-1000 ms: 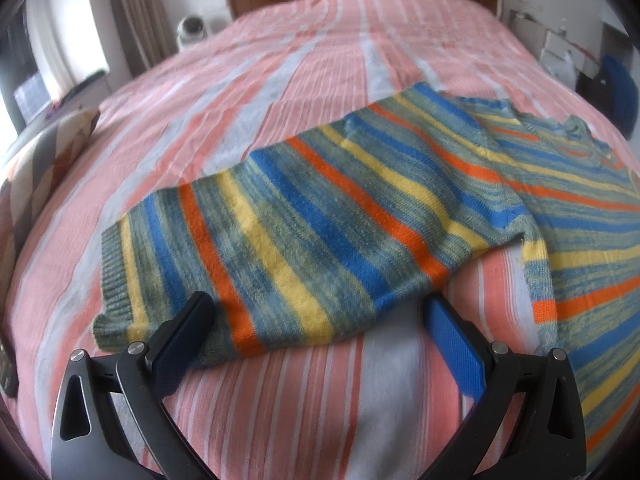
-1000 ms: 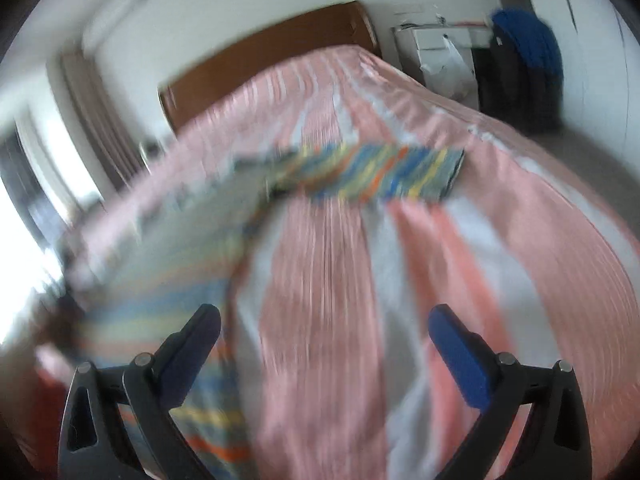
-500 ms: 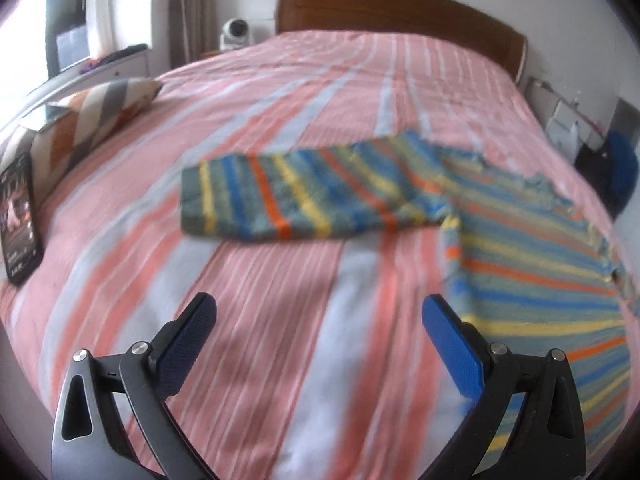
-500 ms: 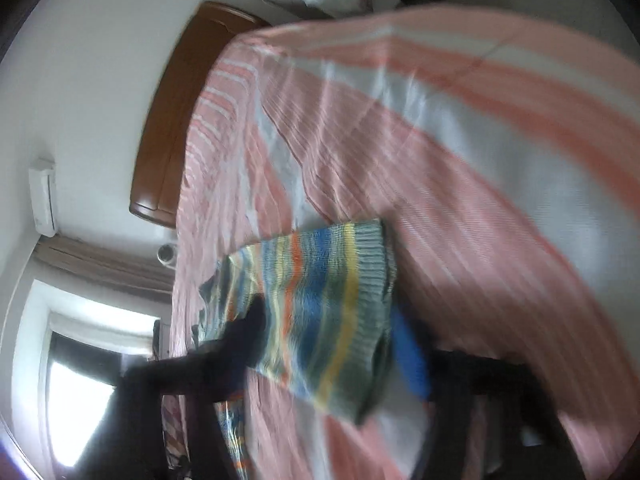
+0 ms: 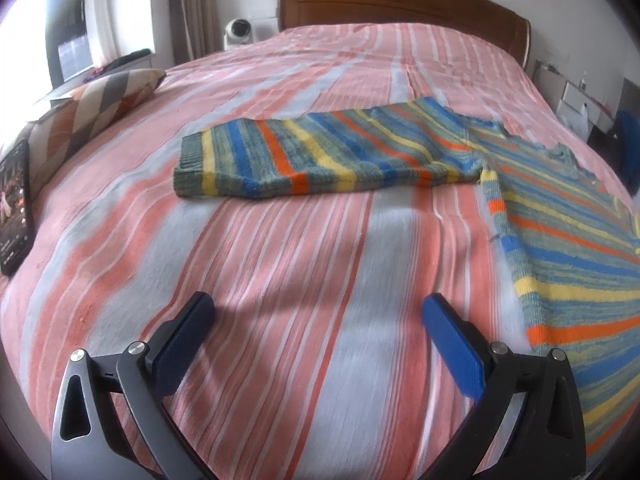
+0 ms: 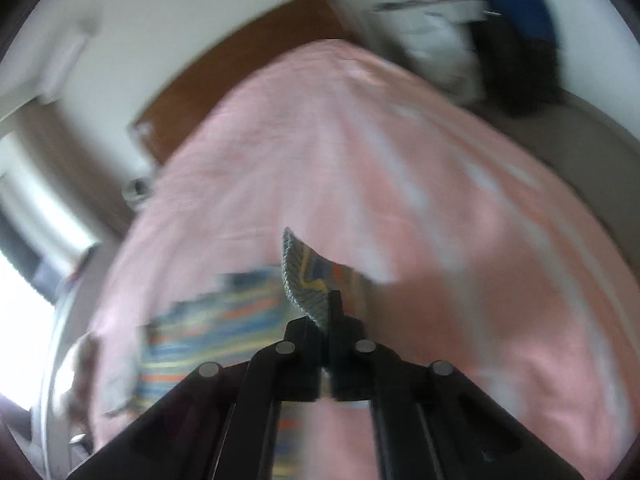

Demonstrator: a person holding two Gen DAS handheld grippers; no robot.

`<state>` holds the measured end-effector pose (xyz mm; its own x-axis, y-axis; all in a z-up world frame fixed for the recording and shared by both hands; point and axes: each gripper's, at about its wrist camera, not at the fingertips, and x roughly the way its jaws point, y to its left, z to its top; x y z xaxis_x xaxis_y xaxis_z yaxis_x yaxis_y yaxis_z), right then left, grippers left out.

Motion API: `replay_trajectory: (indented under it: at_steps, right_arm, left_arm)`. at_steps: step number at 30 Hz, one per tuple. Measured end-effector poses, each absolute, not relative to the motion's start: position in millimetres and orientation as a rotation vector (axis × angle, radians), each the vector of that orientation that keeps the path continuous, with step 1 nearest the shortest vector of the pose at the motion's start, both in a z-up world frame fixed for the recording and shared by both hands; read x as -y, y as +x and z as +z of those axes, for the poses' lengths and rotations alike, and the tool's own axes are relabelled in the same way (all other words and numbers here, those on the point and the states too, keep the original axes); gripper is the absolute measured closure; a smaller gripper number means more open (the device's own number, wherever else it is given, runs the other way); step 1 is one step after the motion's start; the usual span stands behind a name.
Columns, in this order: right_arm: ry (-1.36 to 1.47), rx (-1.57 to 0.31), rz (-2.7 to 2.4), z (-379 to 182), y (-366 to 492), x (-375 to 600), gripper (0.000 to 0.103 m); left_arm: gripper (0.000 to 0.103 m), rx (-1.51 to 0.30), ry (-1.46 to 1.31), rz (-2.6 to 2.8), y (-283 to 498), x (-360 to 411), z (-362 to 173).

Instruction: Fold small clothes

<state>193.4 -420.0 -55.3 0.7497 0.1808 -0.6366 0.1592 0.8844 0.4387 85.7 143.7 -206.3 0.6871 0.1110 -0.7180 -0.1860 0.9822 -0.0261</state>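
Note:
A striped knit sweater in blue, yellow, orange and grey-green lies on the bed, body at the right. One sleeve stretches flat to the left. My left gripper is open and empty, well short of that sleeve, above bare bedspread. In the blurred right wrist view my right gripper is shut on the ribbed cuff of the other sleeve and holds it lifted off the bed, with the rest of the sweater trailing to the left.
The bed has a pink, orange and grey striped bedspread and a wooden headboard. A patterned pillow and a phone lie at the left edge. A white camera stands by the headboard. Bags stand beside the bed.
My right gripper closed on the sleeve cuff and raised it. My left gripper drew back from the other sleeve and stays open.

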Motion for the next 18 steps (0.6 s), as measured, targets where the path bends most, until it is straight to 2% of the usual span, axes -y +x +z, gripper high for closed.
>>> replay_trajectory:
  at_steps: [2,7,9,10,11,14,18]
  right_arm:
    - [0.488,-0.739,0.129,-39,218,371,0.101]
    - [0.447,-0.795,0.275,-53,262,265,0.100]
    - [0.455,-0.836,0.330,-75,271,238,0.087]
    - [0.500,-0.882,0.382,-91,279,226,0.066]
    - [0.571,-0.926,0.436,-109,277,219,0.049]
    - [0.886,-1.001,0.605,-151,282,223,0.047]
    - [0.854,-0.933,0.535,-150,271,259,0.047]
  left_arm:
    - [0.000,-0.796,-0.098,0.167,86,-144,-206]
    - [0.000,-0.789,-0.099,0.165,86,-144,-207]
    - [0.000,-0.784,-0.097,0.165,86,-144,-208]
    - [0.000,-0.782,-0.098,0.164,86,-144,-208]
    - [0.000,-0.781,-0.100,0.163,86,-144,-208]
    - [0.000,-0.779,-0.101,0.162,85,-144,-209]
    - [0.000,-0.779,-0.096,0.166,84,-144,-209]
